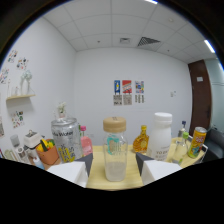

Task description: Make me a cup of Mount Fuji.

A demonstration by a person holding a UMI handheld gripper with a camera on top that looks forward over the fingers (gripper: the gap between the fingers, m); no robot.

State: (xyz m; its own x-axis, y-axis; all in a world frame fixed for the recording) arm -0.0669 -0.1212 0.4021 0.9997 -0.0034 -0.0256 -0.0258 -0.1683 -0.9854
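A clear bottle (pixel 115 150) with a wooden lid and a teal print stands upright on the pale wooden table (pixel 131 176). A white layer fills its bottom. It sits between the fingers of my gripper (pixel 115 164), which is open, with a gap showing on each side of the bottle. The dark fingertips (pixel 88 163) flank its lower half. Nothing is held.
Beyond the fingers stand a silver tin (pixel 66 139), a pink bottle (pixel 86 143), an amber bottle (pixel 141 140), a large white bottle (pixel 161 136), a greenish bottle (pixel 181 146) and a yellow-red can (pixel 198 141). An orange bowl (pixel 48 154) sits left.
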